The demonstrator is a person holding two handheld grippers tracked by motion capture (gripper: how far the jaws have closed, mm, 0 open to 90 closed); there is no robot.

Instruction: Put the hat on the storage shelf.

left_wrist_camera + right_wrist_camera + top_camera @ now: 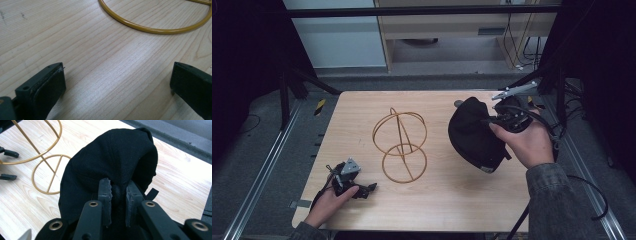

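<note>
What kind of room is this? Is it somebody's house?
Probably not a house; it looks like a lab or workshop for recording. A pale wooden table sits inside a dark metal frame, loose black cables hang by the back wall, and a person's hand holds a claw tool.

left hand-held gripper (117, 82) agape, right hand-held gripper (117, 195) clamped

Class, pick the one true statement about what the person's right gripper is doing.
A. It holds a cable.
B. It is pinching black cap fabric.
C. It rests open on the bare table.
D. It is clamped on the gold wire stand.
B: in the right gripper view, the right gripper has its jaws closed on a fold of the black cap, apart from the gold wire stand.
</note>
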